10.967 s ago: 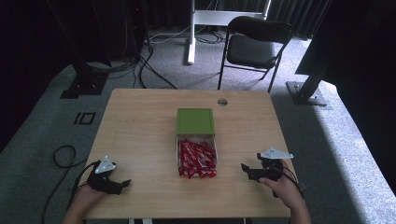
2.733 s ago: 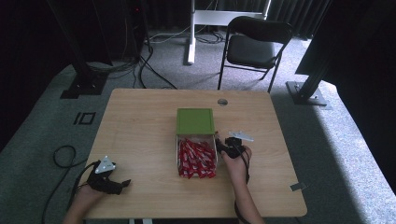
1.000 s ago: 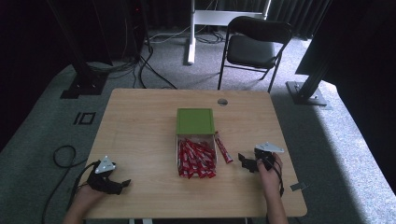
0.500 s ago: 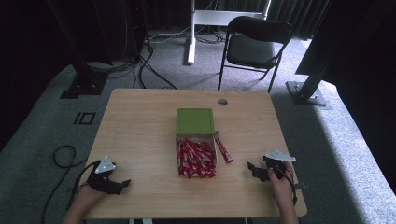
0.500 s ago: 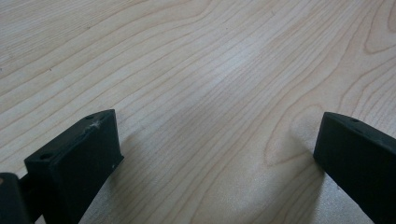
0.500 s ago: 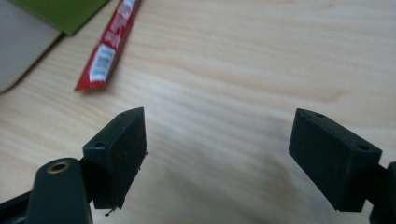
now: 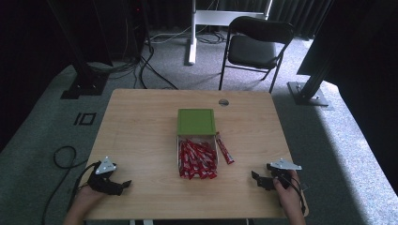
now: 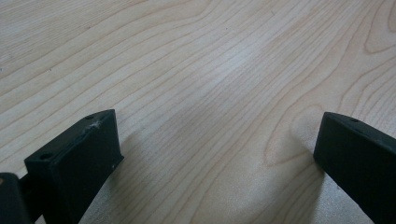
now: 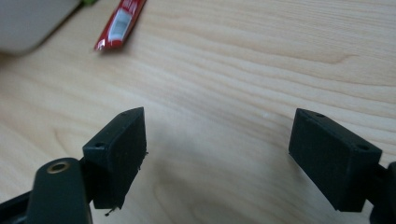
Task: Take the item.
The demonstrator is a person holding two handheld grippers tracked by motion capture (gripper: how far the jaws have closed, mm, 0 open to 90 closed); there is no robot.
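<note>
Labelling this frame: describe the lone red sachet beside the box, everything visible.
The single red sachet is a slim, glossy-looking stick pack with a white patch near one end. It lies flat on the wooden table, angled slightly, just right of the white box, apart from the pile inside. Neither gripper touches it.

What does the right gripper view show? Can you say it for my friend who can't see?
Two black jaws of the right gripper stand wide open over a pale wooden table, holding nothing. Farther off at the top left lies one red packet, beside the blurry pale corner of a box.
</note>
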